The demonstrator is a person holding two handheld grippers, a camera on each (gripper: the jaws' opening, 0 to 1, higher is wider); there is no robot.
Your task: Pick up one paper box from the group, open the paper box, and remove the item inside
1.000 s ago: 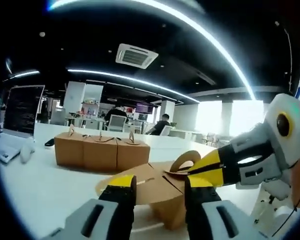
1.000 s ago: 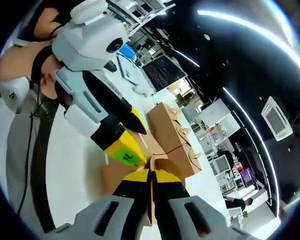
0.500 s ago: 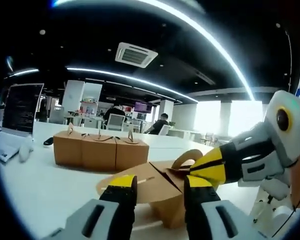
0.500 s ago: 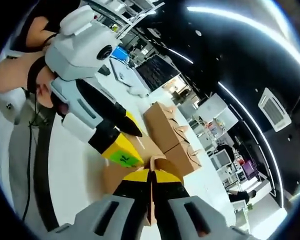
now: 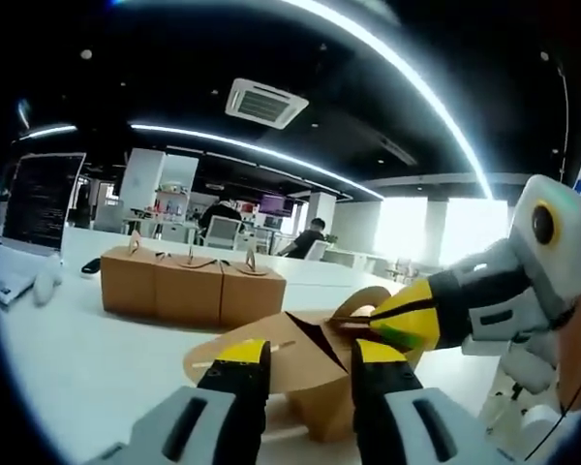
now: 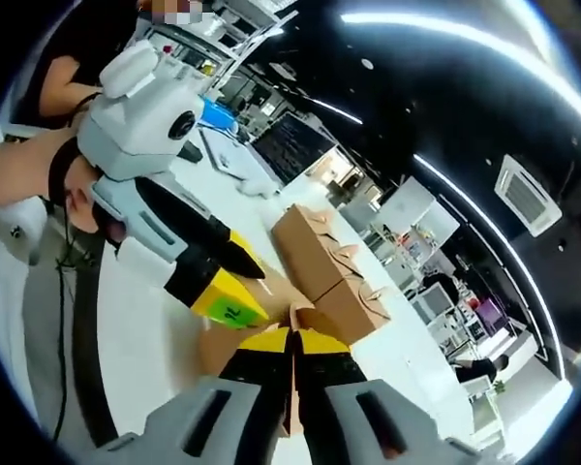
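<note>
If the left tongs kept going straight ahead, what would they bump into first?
Probably the open brown paper box right between the left tongs, already at their tips. The row of three closed brown boxes sits farther back, off to the side.

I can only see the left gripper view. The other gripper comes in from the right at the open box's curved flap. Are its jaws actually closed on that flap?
Observer: Yes. In the right gripper view, the right gripper has its jaws pressed together, with the thin edge of the flap between them.
Operator: How does my left gripper sit from that side?
Observer: The left gripper reaches in from the left, with a yellow jaw lying against the side of the paper box. I cannot tell whether it squeezes.
Operator: Anything behind it?
Observer: A person's hand holds it at its rear.
</note>
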